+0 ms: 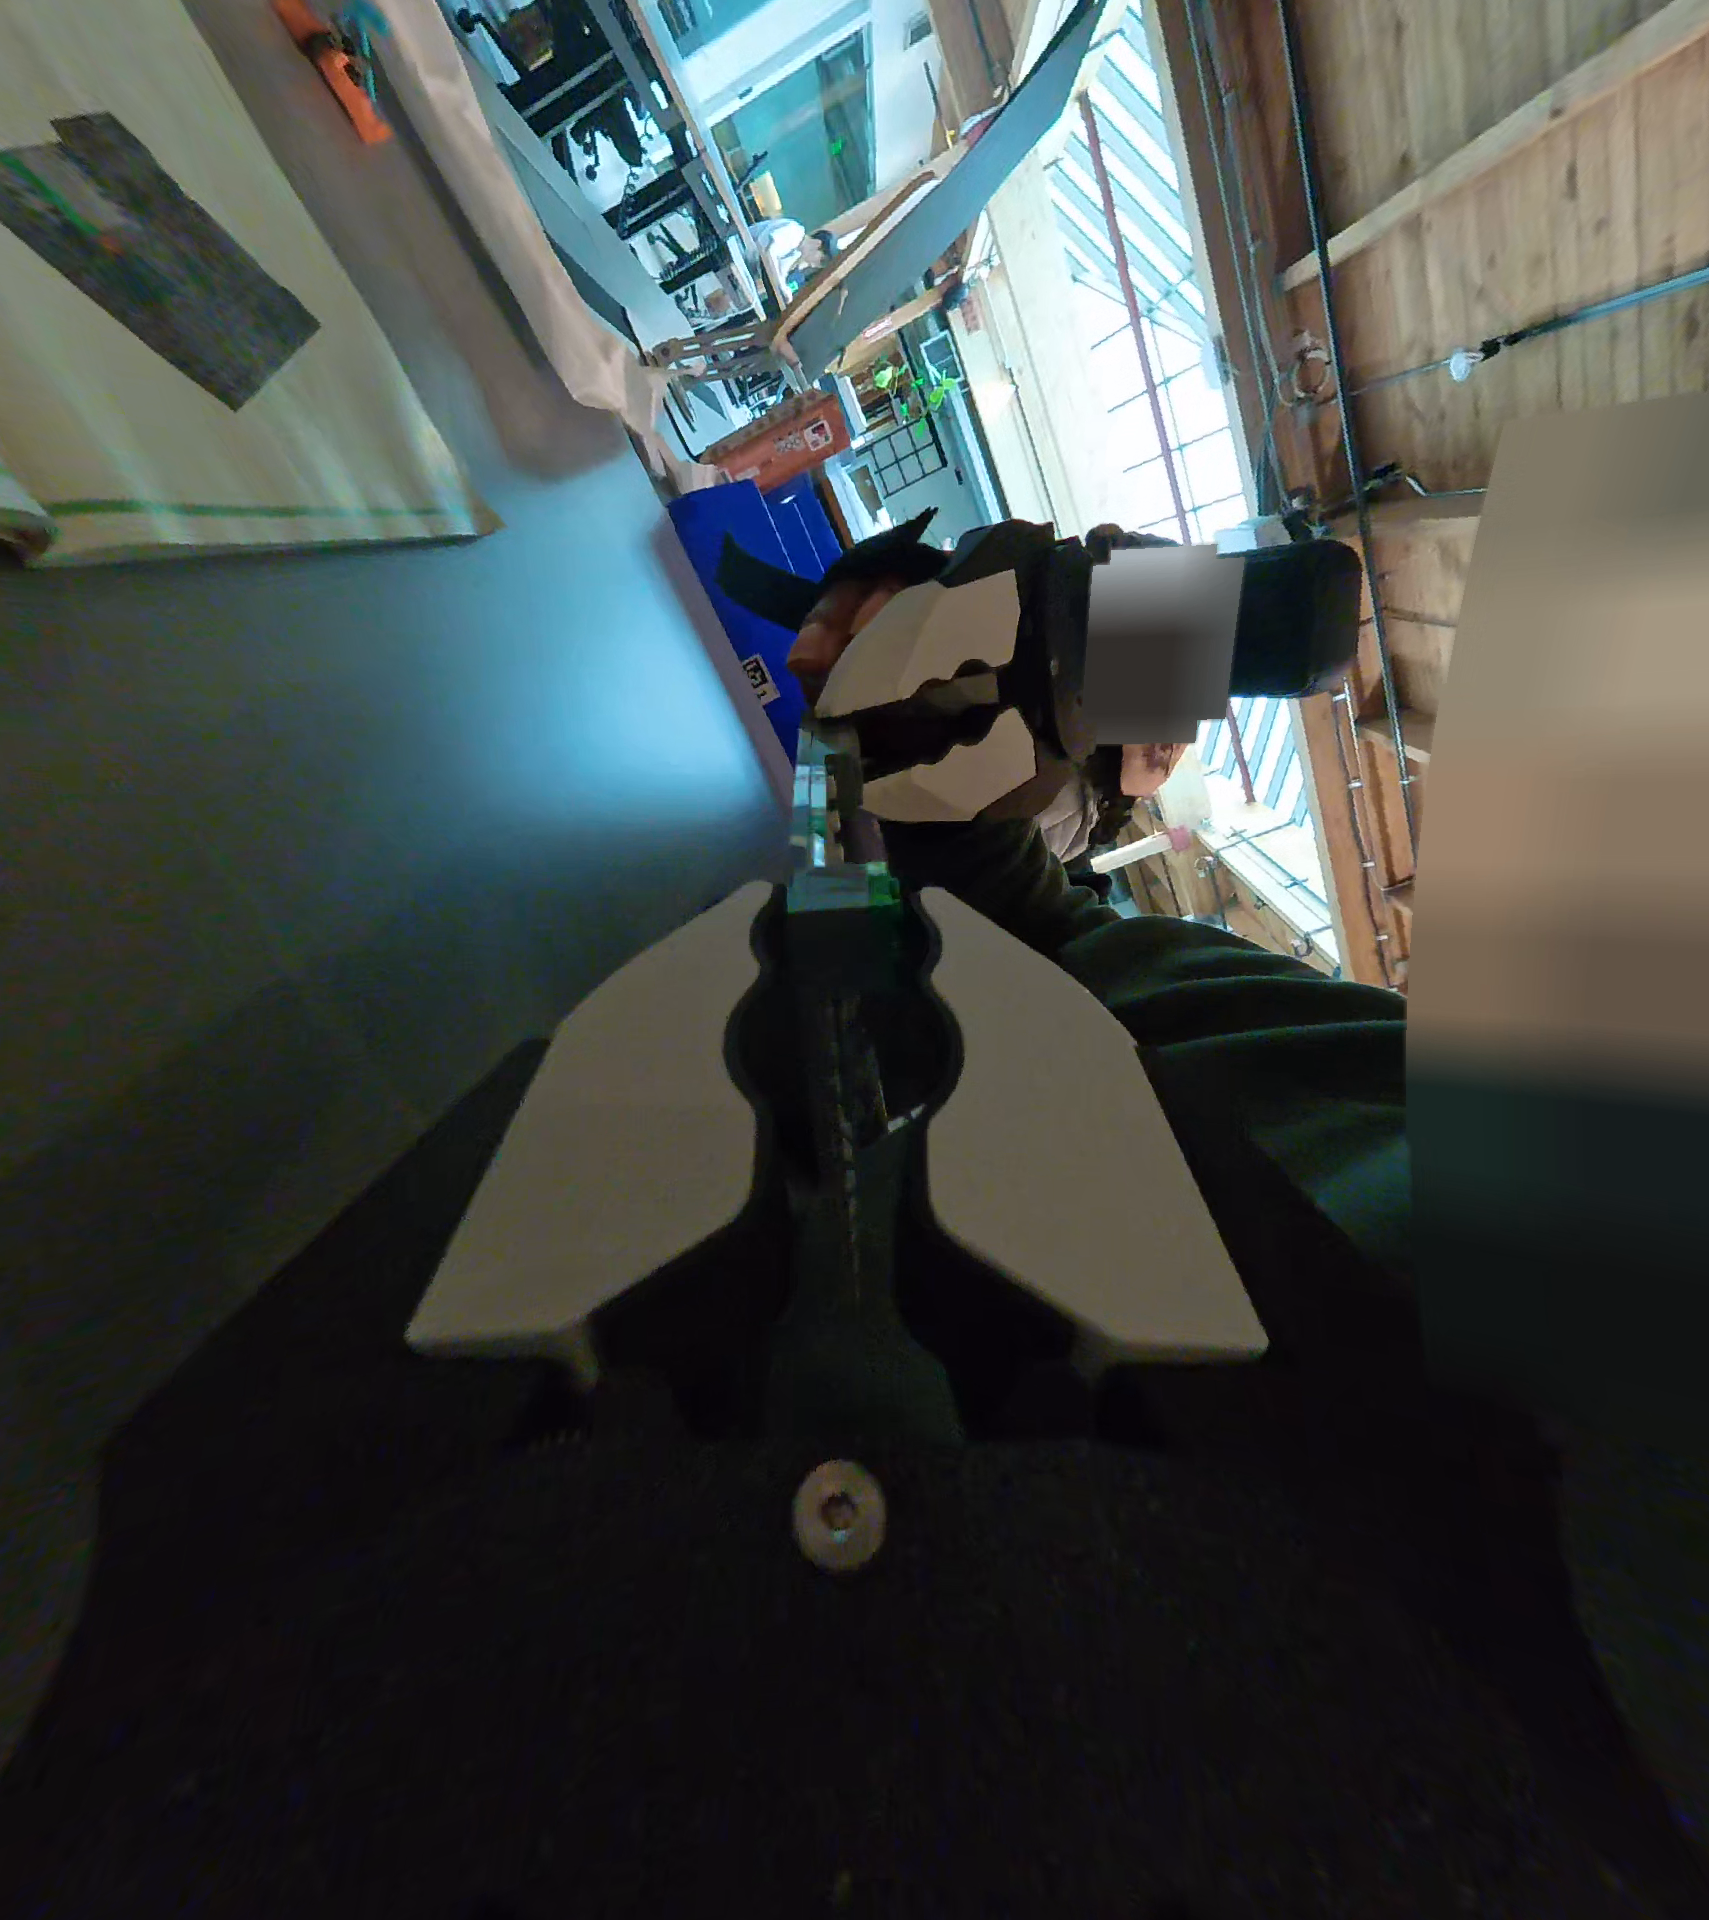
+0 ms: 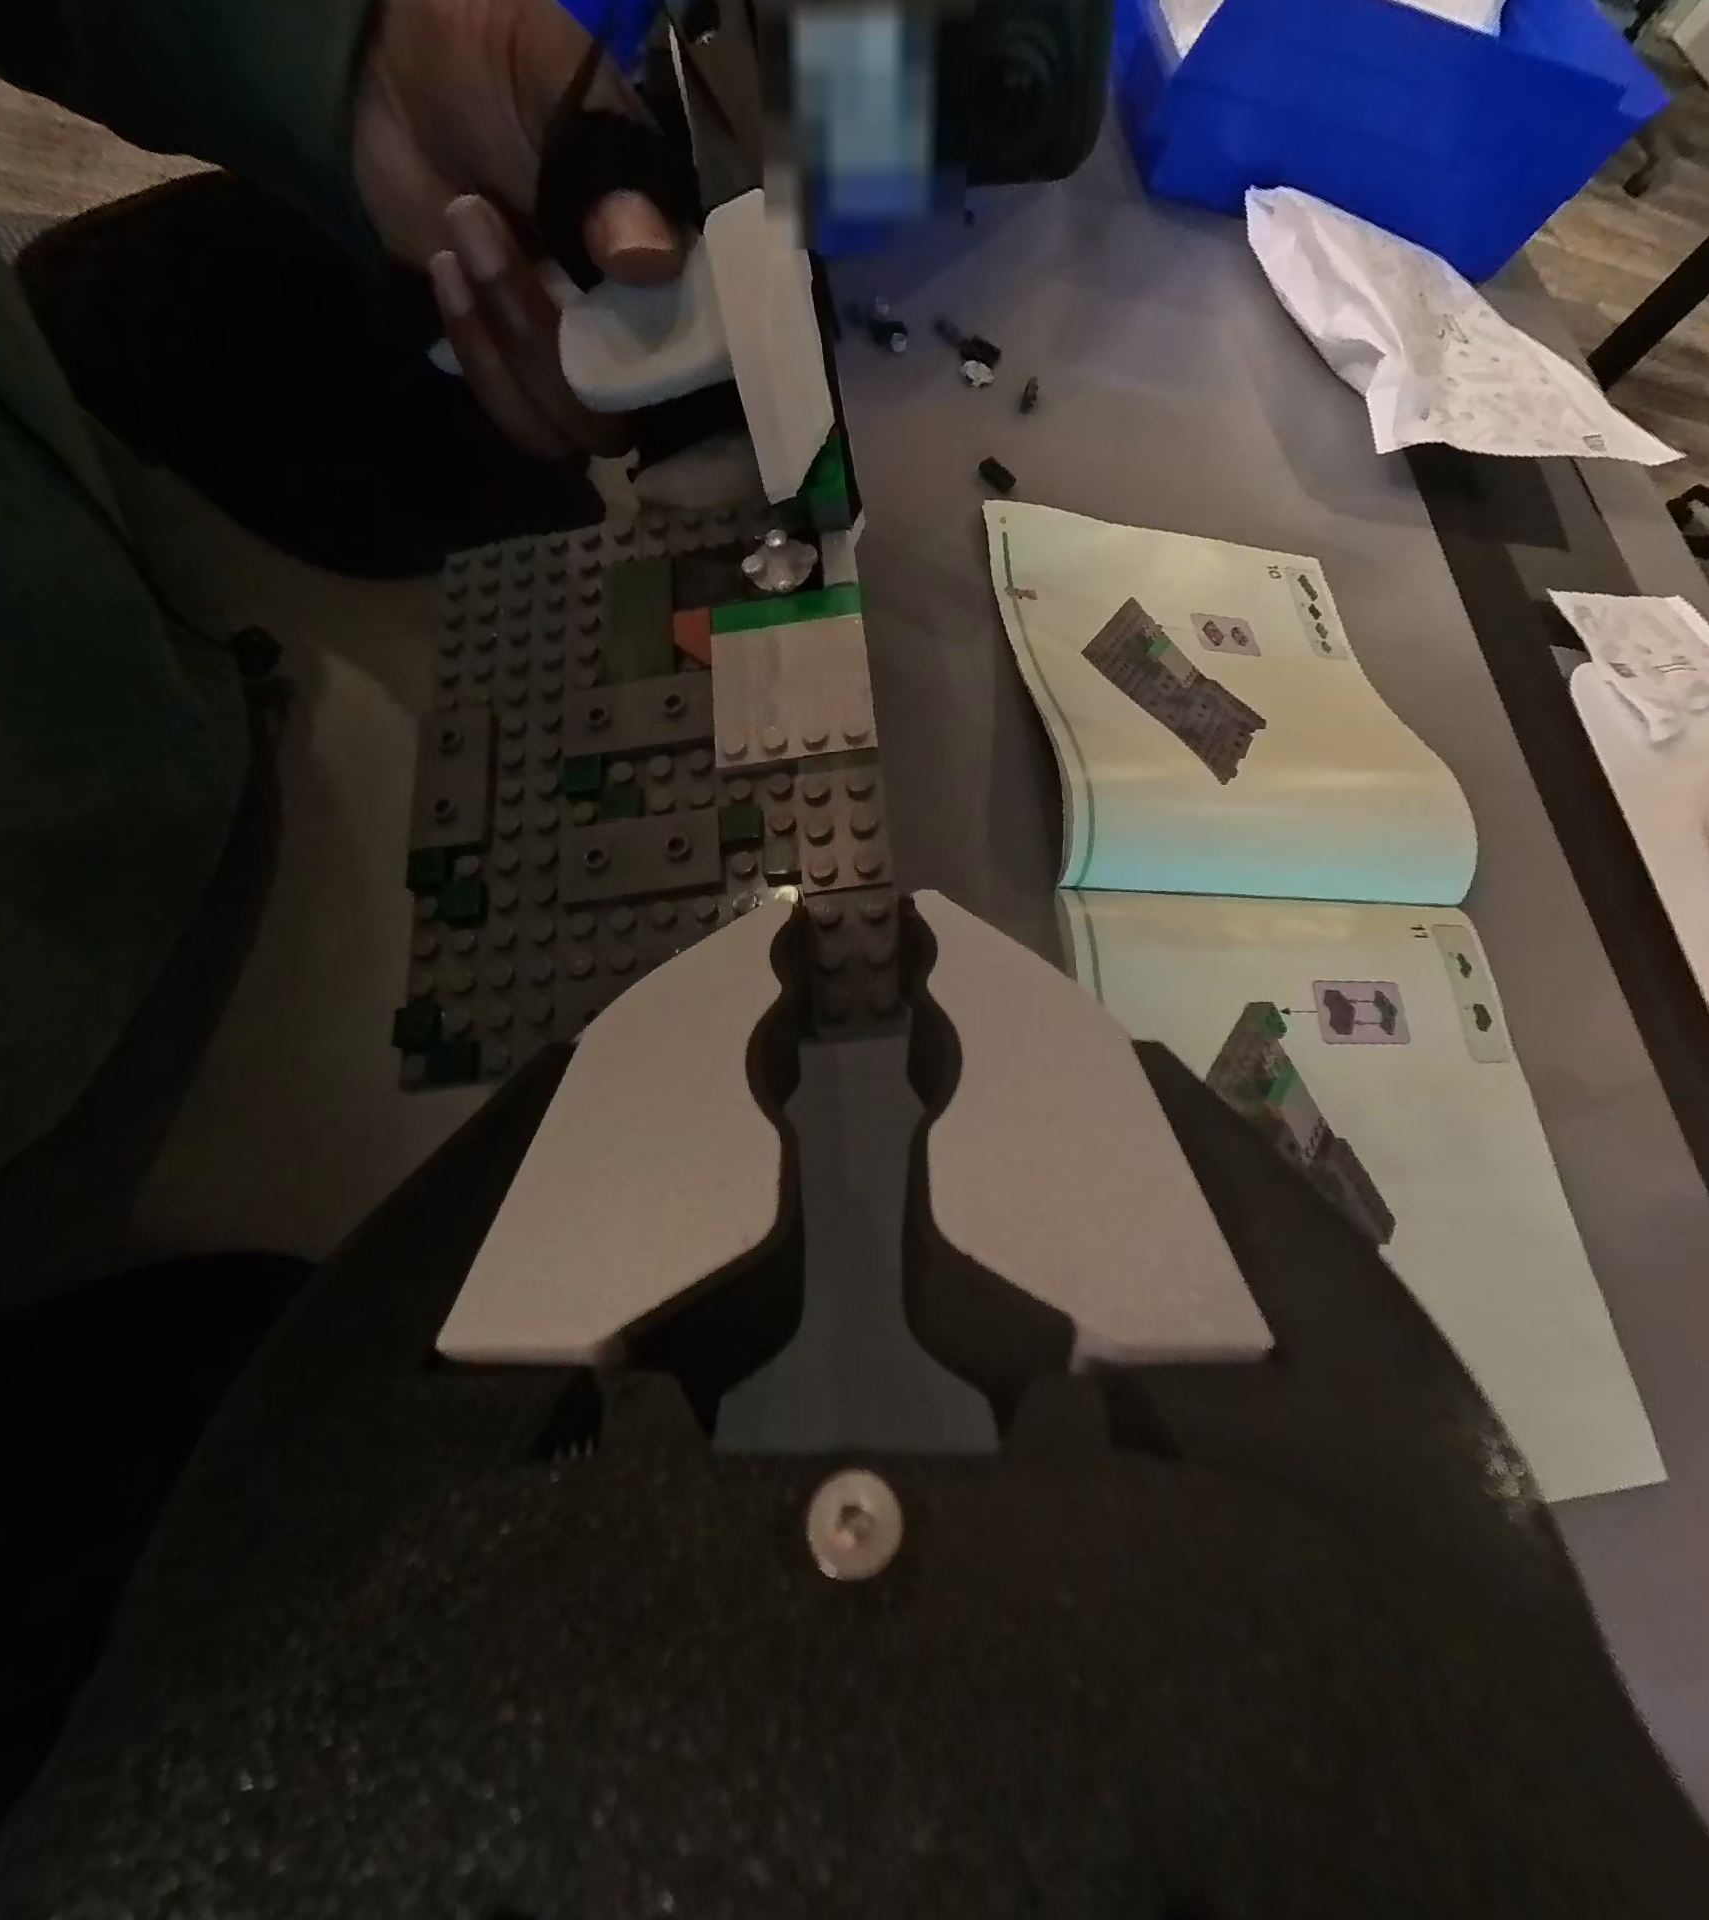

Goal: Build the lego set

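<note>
The lego build (image 2: 621, 769) is a dark grey studded baseplate with grey plates, a white plate (image 2: 793, 686), green bits and an orange piece. My right gripper (image 2: 852, 914) is shut on its near edge. My left gripper (image 2: 824, 509) stands at the far edge, shut on the build by the green part. In the left wrist view the build (image 1: 829, 821) shows edge-on between my left gripper (image 1: 845, 899) and my right gripper (image 1: 834, 727). I cannot tell whether the build rests on the table.
An open instruction booklet (image 2: 1245, 748) lies right of the build on the grey table (image 2: 954, 727). Small dark loose pieces (image 2: 975, 353) lie behind it. A blue box (image 2: 1401, 125) and white paper bags (image 2: 1432, 343) are at the far right. A person's hand (image 2: 517, 291) holds the left gripper. My hands' fingertips stand some 8 cm from each other.
</note>
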